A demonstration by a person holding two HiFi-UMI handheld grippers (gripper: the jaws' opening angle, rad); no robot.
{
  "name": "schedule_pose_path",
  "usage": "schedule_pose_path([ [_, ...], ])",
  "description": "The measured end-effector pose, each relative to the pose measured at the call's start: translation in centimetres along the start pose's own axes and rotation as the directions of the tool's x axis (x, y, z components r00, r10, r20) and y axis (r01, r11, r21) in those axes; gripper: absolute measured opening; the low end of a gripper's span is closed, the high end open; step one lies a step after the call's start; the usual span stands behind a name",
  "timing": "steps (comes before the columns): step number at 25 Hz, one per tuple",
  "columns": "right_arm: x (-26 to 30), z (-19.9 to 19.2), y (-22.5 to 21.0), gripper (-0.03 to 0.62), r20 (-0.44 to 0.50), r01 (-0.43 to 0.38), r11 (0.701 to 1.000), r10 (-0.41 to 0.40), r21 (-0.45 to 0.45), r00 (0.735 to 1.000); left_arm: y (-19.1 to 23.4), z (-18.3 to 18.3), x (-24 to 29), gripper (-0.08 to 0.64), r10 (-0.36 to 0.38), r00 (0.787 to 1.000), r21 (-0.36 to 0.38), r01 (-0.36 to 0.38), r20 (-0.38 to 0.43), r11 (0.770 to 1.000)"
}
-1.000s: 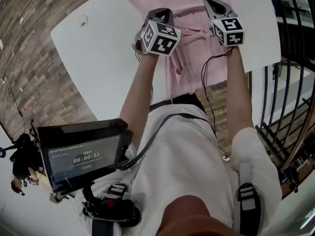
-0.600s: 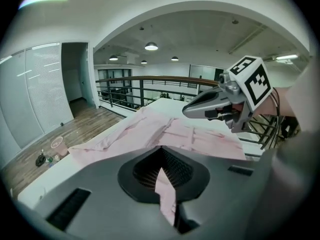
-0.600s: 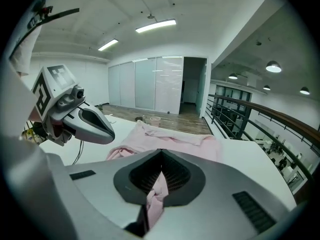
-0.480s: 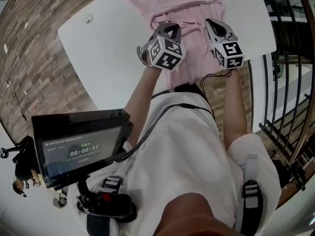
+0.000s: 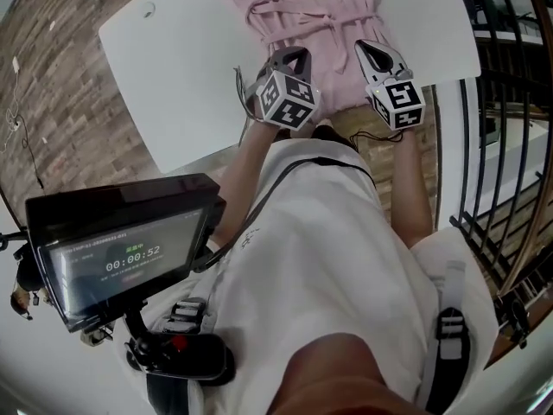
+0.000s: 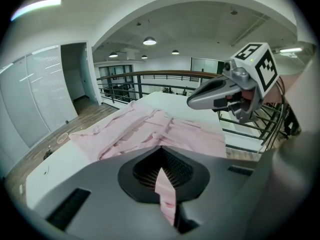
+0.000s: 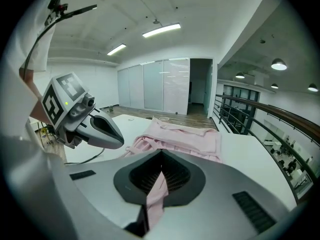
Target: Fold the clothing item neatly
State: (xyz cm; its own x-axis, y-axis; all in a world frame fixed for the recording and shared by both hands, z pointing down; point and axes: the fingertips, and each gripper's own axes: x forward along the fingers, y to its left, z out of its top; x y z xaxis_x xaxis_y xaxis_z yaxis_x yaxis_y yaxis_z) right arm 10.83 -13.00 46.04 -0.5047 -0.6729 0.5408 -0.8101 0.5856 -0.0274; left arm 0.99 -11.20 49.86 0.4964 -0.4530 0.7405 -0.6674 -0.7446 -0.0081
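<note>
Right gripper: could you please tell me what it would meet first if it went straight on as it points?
Probably more of the pink garment the right gripper pinches, lying on the white table.

Bright, even light from ceiling lamps (image 6: 149,41); strong fisheye bending at edges, dark corners, soft shadows.

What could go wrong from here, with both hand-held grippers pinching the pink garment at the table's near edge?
The left hand-held gripper and right hand-held gripper each pinch only a thin strip of the pink garment; a tug may pull it free. The cloth lies bunched, so creases may get folded in. Its near end, at the white table edge, might slide off.
</note>
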Motion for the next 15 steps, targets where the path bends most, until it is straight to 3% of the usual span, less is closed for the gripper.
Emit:
schedule_pose_path([
  [6, 1.7, 0.0, 1.0, 0.005, -0.002, -0.079, 0.996, 0.079, -0.036, 0.997, 1.7, -1.9, -0.8, 0.003, 0.045, 0.999, -0.035, -0.046, -0.020, 0.998],
  [10, 2.1, 0.0, 1.7, 0.005, 0.022, -0.133, 0.991, 0.132, 0.028, 0.991, 2.1, -3.4, -1.1, 0.003, 0.058, 0.997, -0.063, -0.062, -0.052, 0.996],
  [15, -0.9, -2.5, 2.8, 0.005, 0.024, -0.194, 0.981, 0.194, -0.006, 0.981, -1.7, -4.8, -2.3, 0.003, 0.093, 0.994, -0.100, -0.098, -0.063, 0.990],
])
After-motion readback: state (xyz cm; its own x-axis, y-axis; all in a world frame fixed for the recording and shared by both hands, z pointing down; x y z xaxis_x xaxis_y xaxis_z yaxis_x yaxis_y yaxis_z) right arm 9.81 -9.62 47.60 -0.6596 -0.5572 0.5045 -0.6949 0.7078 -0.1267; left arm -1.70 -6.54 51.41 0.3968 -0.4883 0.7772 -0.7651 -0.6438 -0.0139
